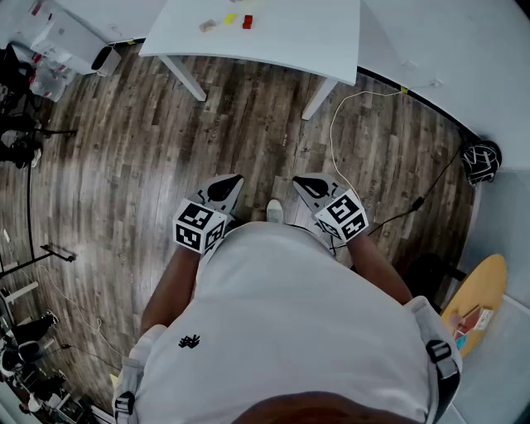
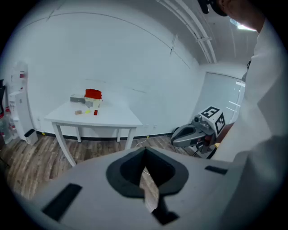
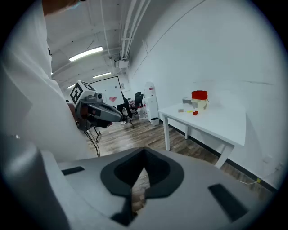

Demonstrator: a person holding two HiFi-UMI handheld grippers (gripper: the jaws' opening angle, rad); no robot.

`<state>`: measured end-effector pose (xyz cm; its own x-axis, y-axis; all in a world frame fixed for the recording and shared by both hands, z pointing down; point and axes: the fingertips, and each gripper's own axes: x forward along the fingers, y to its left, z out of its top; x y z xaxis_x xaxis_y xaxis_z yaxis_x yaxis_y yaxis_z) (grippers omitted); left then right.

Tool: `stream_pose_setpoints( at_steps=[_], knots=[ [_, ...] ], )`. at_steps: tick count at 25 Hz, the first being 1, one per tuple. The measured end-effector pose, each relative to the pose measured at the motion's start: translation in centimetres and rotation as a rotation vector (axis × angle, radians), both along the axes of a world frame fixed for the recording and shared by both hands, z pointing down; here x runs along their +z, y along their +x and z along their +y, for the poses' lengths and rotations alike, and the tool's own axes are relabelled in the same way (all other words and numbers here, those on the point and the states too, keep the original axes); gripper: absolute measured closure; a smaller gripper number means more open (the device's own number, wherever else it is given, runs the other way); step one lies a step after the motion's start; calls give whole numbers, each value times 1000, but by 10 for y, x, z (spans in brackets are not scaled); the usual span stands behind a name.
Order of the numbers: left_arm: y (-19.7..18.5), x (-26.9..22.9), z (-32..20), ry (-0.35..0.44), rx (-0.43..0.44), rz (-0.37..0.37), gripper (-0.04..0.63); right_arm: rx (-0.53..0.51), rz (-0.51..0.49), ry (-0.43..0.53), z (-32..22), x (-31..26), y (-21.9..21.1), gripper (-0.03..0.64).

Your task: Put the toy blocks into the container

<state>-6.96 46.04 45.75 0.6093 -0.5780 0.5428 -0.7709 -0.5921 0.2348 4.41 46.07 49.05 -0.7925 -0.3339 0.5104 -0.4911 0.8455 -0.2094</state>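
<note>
Though head view cuts off table (image 1: 290, 37) beyond blocks (image 1: 247, 21), gripper views show red container (image 2: 93, 94); left claw (image 2: 145, 152), right claw (image 3: 144, 150) closed, empty.

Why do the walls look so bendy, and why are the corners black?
Left gripper view and right gripper view: the wide lens curves the wall and darkens the corners. Head view: the floor bows too, and the white table looks bright.

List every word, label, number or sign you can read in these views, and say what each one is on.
No readable text anywhere.
Cube on the left claw, cube on the right claw: black-and-white square patterns, no letters.
White shirt: small black emblem, no letters legible.
Box on the round yellow table: print too small to read.
</note>
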Motion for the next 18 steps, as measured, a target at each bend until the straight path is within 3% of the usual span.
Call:
stream_pose_setpoints(
  at_steps=[11, 18],
  knots=[
    [7, -8, -52, -13, -25, -1, 589, 14, 0, -4, -47, 4, 22, 612],
    [-4, 7, -109, -8, 38, 20, 589, 83, 48, -25, -89, 18, 12, 611]
  ],
)
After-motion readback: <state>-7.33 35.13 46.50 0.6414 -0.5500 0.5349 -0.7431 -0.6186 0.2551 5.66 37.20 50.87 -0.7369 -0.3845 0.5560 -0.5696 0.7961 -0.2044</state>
